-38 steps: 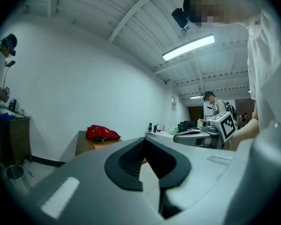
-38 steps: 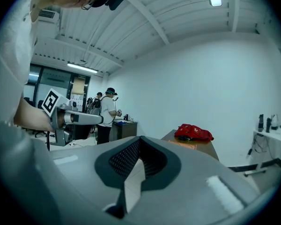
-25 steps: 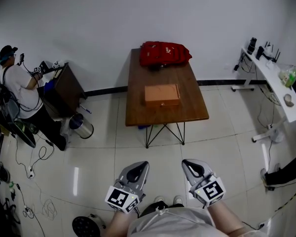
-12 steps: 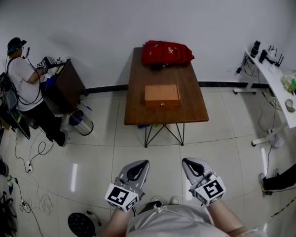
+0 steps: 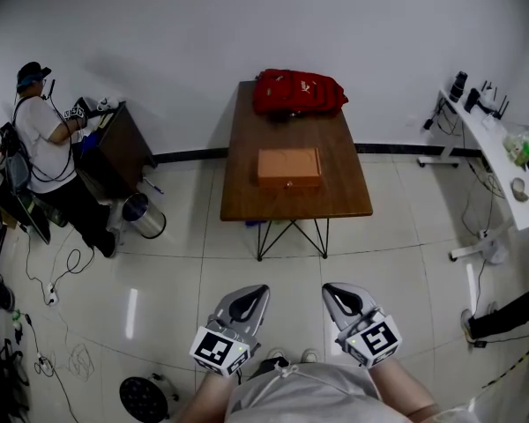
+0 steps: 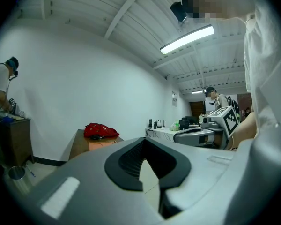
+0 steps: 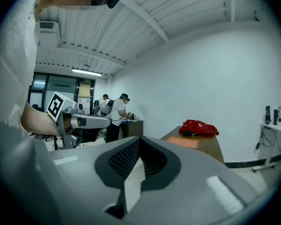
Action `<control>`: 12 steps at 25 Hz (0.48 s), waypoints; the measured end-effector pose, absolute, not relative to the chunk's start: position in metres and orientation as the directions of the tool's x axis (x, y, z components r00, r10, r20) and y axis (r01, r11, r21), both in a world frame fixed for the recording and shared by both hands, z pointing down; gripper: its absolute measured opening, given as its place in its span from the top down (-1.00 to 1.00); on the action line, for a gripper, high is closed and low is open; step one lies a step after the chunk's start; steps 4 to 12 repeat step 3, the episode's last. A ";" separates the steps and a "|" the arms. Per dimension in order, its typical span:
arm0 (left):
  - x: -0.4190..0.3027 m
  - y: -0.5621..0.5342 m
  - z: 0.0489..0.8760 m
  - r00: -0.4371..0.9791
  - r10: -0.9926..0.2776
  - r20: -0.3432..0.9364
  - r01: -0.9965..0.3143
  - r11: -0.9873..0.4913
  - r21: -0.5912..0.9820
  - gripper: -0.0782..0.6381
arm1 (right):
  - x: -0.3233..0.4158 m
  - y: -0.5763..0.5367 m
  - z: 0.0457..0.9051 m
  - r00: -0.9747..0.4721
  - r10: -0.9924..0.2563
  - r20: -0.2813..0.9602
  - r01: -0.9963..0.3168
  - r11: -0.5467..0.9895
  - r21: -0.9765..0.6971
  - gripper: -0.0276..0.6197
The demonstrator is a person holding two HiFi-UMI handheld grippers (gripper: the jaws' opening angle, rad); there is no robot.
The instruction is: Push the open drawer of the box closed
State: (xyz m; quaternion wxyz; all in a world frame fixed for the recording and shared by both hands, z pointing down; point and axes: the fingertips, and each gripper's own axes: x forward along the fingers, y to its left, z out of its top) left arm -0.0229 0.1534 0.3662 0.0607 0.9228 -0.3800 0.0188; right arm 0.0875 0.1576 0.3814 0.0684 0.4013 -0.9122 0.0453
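Note:
A flat orange box lies in the middle of a brown table, far ahead of me across the tiled floor. A small dark handle shows on its near face; how far its drawer stands out is too small to tell. Behind it sits a red bag. My left gripper and right gripper are held side by side close to my body, both shut and holding nothing. The left gripper view shows the box and bag small and distant; the right gripper view shows the box likewise.
A person stands at a dark cabinet at the left wall, with a metal bin beside it. A white desk with small items runs along the right. Cables lie on the floor at the left.
Both grippers keep their places low in the head view. The person at the left has straightened up by the cabinet. The table and box look the same.

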 end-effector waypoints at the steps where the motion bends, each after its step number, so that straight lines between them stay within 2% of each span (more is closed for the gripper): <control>1: -0.023 0.154 0.366 0.709 -0.701 0.078 -0.705 -0.702 0.096 0.77 | 0.087 0.159 0.381 -0.668 -0.727 0.163 -0.739 0.673 -0.028 0.91; 12: -0.023 0.157 0.364 0.705 -0.705 0.072 -0.709 -0.699 0.095 0.77 | 0.087 0.161 0.381 -0.667 -0.727 0.165 -0.740 0.672 -0.029 0.91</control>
